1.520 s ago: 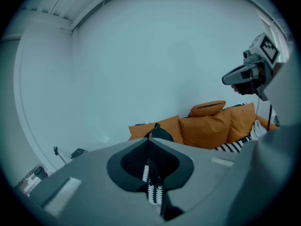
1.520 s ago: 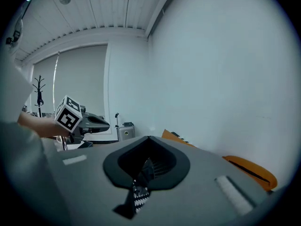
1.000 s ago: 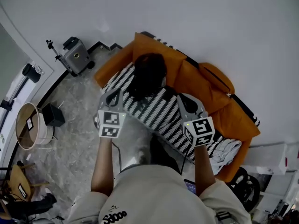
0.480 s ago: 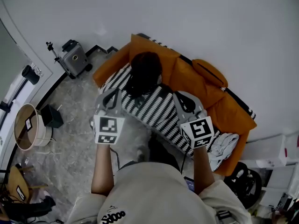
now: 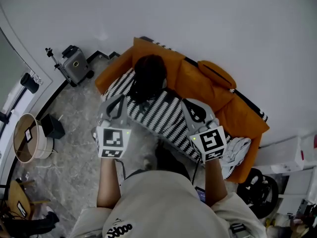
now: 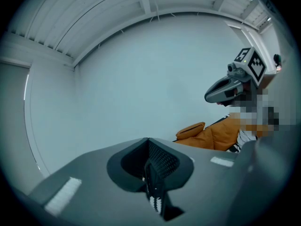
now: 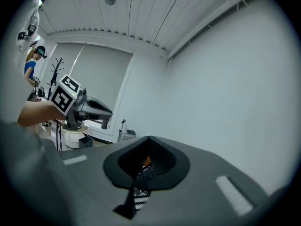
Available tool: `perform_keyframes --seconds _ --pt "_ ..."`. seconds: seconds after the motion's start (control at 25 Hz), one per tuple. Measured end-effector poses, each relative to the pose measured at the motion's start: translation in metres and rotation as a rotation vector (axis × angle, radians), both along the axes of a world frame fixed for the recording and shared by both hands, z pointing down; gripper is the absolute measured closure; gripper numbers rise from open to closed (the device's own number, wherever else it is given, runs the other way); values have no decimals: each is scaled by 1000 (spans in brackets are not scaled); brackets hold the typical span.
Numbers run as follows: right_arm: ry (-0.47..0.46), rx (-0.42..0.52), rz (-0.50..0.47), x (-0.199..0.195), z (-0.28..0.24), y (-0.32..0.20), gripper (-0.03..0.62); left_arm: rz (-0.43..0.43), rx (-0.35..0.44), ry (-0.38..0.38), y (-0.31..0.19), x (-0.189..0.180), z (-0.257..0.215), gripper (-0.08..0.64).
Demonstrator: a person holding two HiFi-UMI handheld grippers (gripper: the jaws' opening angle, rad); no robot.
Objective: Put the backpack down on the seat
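The left claw is pinched shut with nothing in it. The right claw is pinched shut and empty too. Both point up at the white wall and hang in the air in front of the person, apart from everything.

Just past the claws is the striped seat of an orange sofa. The dark backpack sits on that seat, near the left end. It stands up and leans on the orange back cushion. So the job looks done.

The backpack looks soft and a bit saggy, like cloth. I think it would bend and flop if grabbed by a side. It could tip over on the soft seat. The best place to grab it would be the loop or straps at the top, but they are too dark to make out. I cannot tell how heavy it is.

A white cloth lies at the right end of the sofa. A grey case stands on the floor, well apart.
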State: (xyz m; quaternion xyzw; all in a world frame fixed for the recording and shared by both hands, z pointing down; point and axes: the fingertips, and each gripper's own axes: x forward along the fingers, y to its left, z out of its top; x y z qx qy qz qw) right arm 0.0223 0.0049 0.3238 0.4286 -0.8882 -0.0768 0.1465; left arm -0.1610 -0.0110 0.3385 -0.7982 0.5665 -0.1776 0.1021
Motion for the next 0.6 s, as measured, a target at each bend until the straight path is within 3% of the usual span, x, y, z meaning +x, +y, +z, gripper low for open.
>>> perform_keyframes --seconds 0.24,0.6 --pt "-1 -5 -3 -2 0 3 592 23 4 -1 3 3 -5 548" --pt "8 -28 -11 -4 16 -6 592 22 -54 4 -4 2 22 548"
